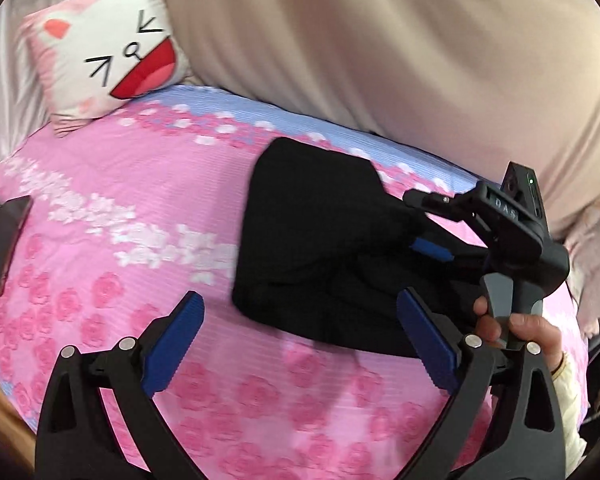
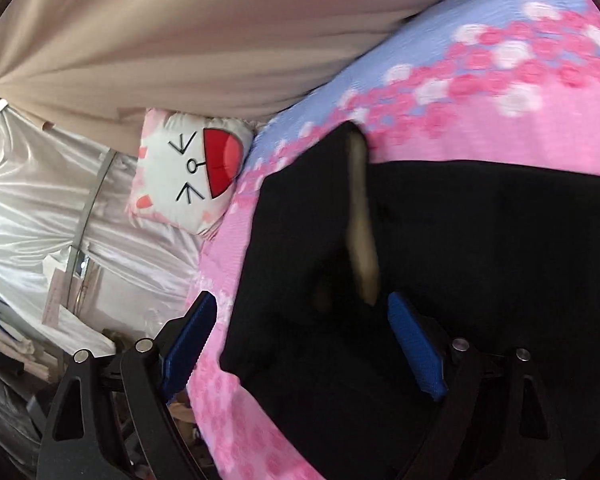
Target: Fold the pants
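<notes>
Black pants (image 1: 320,248) bunched on bedspread (image 1: 120,240)

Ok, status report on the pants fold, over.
Left gripper open, empty, hovering near the pants. Right gripper open over the pants. Pants bunched on the bedspread. Phone at the edge, clear.

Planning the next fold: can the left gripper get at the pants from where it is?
Probably yes. The left gripper is open, the black pants lie just ahead on the bedspread, though the right gripper crowds their right side.
</notes>
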A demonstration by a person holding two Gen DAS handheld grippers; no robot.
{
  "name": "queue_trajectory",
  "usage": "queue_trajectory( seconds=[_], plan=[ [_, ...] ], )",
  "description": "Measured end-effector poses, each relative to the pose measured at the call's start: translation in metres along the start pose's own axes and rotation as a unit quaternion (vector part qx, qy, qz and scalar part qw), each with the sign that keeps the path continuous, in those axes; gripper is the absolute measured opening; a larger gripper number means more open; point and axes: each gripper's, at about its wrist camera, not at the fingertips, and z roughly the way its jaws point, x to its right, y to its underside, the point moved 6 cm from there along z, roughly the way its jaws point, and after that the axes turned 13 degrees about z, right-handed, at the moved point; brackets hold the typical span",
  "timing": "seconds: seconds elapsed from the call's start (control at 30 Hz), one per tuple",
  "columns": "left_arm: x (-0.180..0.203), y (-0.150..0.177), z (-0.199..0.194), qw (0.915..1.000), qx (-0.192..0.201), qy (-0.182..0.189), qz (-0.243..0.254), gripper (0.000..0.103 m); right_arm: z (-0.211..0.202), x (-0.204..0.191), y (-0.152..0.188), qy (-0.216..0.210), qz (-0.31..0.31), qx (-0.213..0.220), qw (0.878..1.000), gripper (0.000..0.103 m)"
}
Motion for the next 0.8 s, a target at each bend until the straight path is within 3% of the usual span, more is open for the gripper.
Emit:
queue_trajectory(
  seconds=[0.03, 0.13, 0.2, 0.3, 0.37, 0.43, 0.47, 0.5, 0.57, 0.6, 0.67, 0.7, 0.77, 0.8],
  plan=[
    [-0.002, -0.002, 0.003, 1.0000, 0.000, -0.002, -0.003, 0.095, 0.008, -0.004, 0.001, 0.015, -0.011, -0.004, 1.000, 0.032],
    [-0.013, -0.007, 0.010, 0.9999, -0.004, 0.002, -0.016, 0.095, 0.013, -0.019, 0.003, 0.012, -0.027, -0.004, 1.000, 0.022],
    [-0.011, -0.015, 0.009, 0.9995, 0.000, 0.019, -0.024, 0.095, -0.015, -0.043, 0.006, -0.024, -0.047, 0.022, 0.998, 0.017],
    [0.000, -0.031, -0.005, 0.9987, 0.030, 0.038, -0.015, 0.097, -0.084, -0.057, 0.013, -0.059, -0.063, 0.089, 0.992, 0.016],
    [0.011, -0.038, -0.013, 0.9977, 0.050, 0.045, 0.001, 0.098, -0.153, -0.048, 0.028, -0.058, -0.072, 0.149, 0.985, 0.016],
    [0.022, -0.039, -0.013, 0.9970, 0.055, 0.052, 0.016, 0.098, -0.199, -0.025, 0.043, -0.022, -0.065, 0.189, 0.980, 0.017],
    [0.030, -0.039, -0.008, 0.9965, 0.051, 0.061, 0.025, 0.098, -0.217, -0.003, 0.051, 0.019, -0.060, 0.208, 0.976, 0.018],
    [0.039, -0.037, -0.002, 0.9962, 0.044, 0.068, 0.032, 0.098, -0.224, 0.012, 0.056, 0.044, -0.054, 0.214, 0.974, 0.020],
    [0.058, -0.030, 0.014, 0.9955, 0.024, 0.082, 0.040, 0.098, -0.229, 0.078, 0.069, 0.107, 0.012, 0.206, 0.973, 0.023],
    [0.067, -0.028, 0.022, 0.9951, 0.012, 0.089, 0.041, 0.098, -0.224, 0.104, 0.075, 0.114, 0.040, 0.192, 0.974, 0.023],
    [0.089, -0.023, 0.037, 0.9932, -0.012, 0.107, 0.045, 0.098, -0.222, 0.133, 0.088, 0.076, 0.084, 0.186, 0.976, 0.023],
    [0.098, -0.021, 0.044, 0.9927, -0.025, 0.108, 0.047, 0.098, -0.227, 0.135, 0.092, 0.051, 0.096, 0.191, 0.975, 0.028],
    [0.111, -0.018, 0.051, 0.9917, -0.040, 0.108, 0.056, 0.098, -0.241, 0.128, 0.096, 0.059, 0.082, 0.215, 0.972, 0.041],
    [0.115, -0.017, 0.052, 0.9918, -0.042, 0.104, 0.061, 0.098, -0.250, 0.122, 0.095, 0.080, 0.061, 0.231, 0.968, 0.052]
  ],
)
